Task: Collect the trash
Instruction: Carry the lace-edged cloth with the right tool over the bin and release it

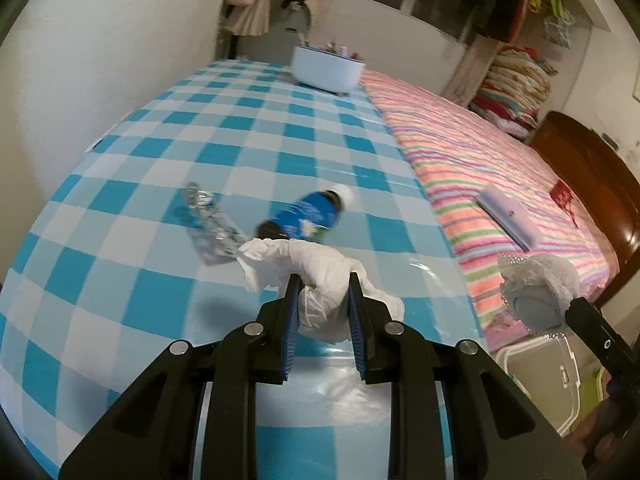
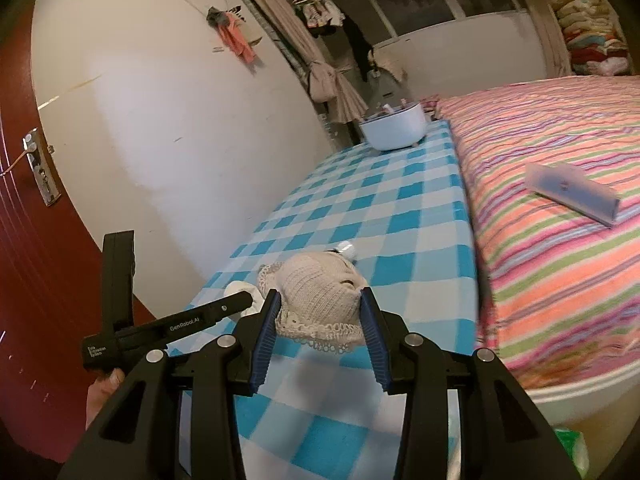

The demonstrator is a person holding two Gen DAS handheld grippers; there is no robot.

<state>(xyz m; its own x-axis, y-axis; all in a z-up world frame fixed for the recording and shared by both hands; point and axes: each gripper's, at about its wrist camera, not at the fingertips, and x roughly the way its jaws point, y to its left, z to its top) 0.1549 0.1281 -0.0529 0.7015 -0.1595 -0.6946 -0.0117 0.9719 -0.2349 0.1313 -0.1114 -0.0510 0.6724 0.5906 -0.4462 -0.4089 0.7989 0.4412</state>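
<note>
Both grippers loaded, carry step of the trash collection. Left gripper (image 1: 323,300) has its jaws narrow and clamped on a crumpled white tissue (image 1: 316,270), wad bulging out past the pads and hanging above the checkered tablecloth (image 1: 224,128). Right gripper (image 2: 320,312) is closed partway on a beige knitted lace-edged piece (image 2: 320,288), pads pressing its sides; the same item shows at the right edge of the left view, over the near corner of the striped bed (image 1: 500,168). Remaining on the table: a blue-label bottle (image 1: 308,214) lying on its side just beyond the tissue, and a crumpled clear wrapper (image 1: 210,220) to its left, close together but whether touching is unclear. A white tub (image 1: 326,70) with bits inside sits at the far end of the table, possibly the drop spot, can't confirm. A white lidded bin (image 1: 540,380) sits low on the right beside the bed, also a candidate. Next move, my read: bring both loads over whichever container serves as trash, open the jaws above it, then return for the bottle and wrapper. Motion blur present, so fine detail is soft.
</note>
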